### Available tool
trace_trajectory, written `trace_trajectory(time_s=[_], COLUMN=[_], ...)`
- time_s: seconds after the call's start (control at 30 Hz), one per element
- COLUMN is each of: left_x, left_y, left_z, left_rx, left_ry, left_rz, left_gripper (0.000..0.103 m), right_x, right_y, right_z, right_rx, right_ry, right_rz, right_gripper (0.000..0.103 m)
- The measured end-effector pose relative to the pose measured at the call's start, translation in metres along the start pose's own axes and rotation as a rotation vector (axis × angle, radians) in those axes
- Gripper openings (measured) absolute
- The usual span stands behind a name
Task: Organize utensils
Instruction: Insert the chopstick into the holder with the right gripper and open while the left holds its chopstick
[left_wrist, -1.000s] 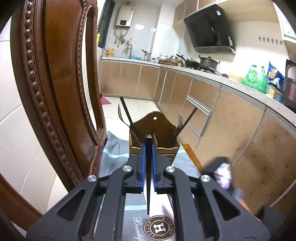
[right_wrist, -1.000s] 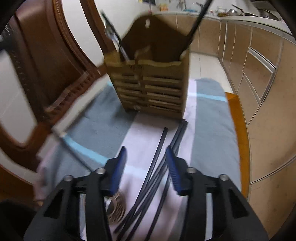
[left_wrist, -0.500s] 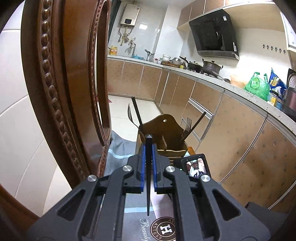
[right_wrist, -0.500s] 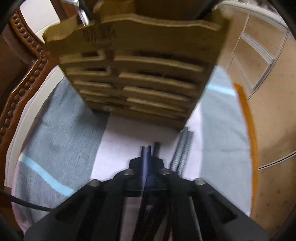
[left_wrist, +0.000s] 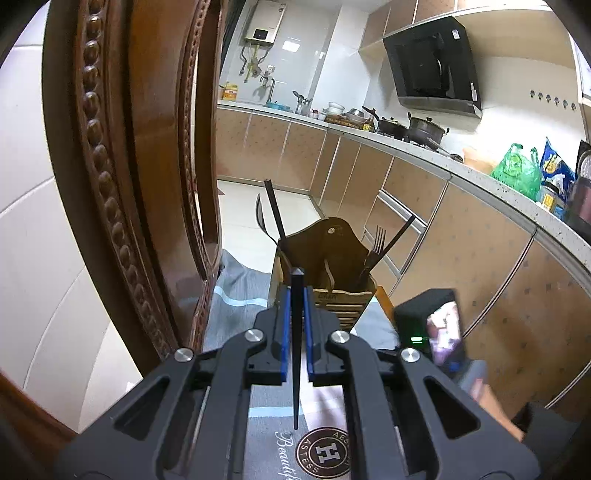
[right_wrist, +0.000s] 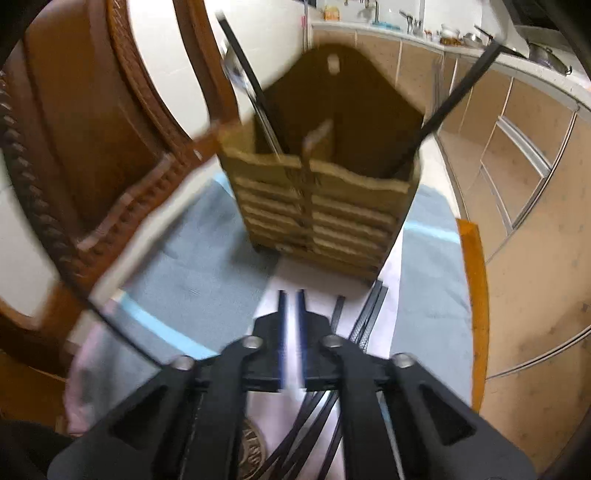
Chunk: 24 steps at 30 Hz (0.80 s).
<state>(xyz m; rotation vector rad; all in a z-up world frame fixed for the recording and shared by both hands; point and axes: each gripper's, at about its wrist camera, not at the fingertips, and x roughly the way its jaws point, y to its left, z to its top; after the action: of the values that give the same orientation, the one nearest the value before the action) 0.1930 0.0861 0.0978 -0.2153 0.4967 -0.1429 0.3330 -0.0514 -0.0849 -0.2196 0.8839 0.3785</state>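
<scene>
Jaws of the left gripper (left_wrist: 296, 295) pinch one black chopstick (left_wrist: 296, 332), its tip pointing at the far wooden utensil holder (left_wrist: 332, 266). Jaws of the right gripper (right_wrist: 291, 299) are opening with a narrow gap and nothing visibly between them. The holder stands on a striped cloth (right_wrist: 192, 266), a chair back (left_wrist: 122, 166) to its left. Loose black chopsticks (right_wrist: 365, 317) lie near its right corner.

The wooden utensil holder (right_wrist: 321, 206) is blurred in the right wrist view. In front of it, the loose black chopsticks (right_wrist: 369, 314) are partly hidden under the right gripper (right_wrist: 291, 314).
</scene>
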Motion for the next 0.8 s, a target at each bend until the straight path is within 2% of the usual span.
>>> trace_trajectory(time_s=[0.17,0.4,0.53,0.57,0.6,0.7,0.8], left_x=[-0.003,-0.003,-0.003,-0.004,-0.003,-0.003,-0.004], left_y=[-0.001,0.002,0.005,0.005,0.005,0.005,0.005], left_z=[0.003,0.004,0.004,0.004,0.004,0.004,0.005], left_rx=[0.014,0.015,0.008,0.009,0.008,0.009,0.005], left_ry=[-0.021,-0.029,-0.03,-0.031,-0.03,-0.027,-0.025], left_rz=[-0.003,-0.005,-0.002,-0.002,-0.003,-0.001,0.0], left_gripper=[0.006,0.006,0.006,0.006,0.006,0.006,0.006], right_x=[0.044,0.079,0.085,0.085,0.085,0.08,0.057], right_y=[-0.022,-0.034,-0.032,-0.031,-0.031,-0.029,-0.032], right_z=[-0.009,-0.01,-0.008,-0.007,-0.007,-0.008,-0.013], right_rx=[0.062,0.096,0.087,0.08,0.073,0.075,0.095], right_ry=[0.07,0.146,0.142,0.142,0.141,0.137,0.066], right_rz=[-0.068,-0.091,-0.097,-0.094,-0.099,-0.078,-0.036], right_gripper=[0.017,0.017,0.018,0.017,0.01,0.009,0.008])
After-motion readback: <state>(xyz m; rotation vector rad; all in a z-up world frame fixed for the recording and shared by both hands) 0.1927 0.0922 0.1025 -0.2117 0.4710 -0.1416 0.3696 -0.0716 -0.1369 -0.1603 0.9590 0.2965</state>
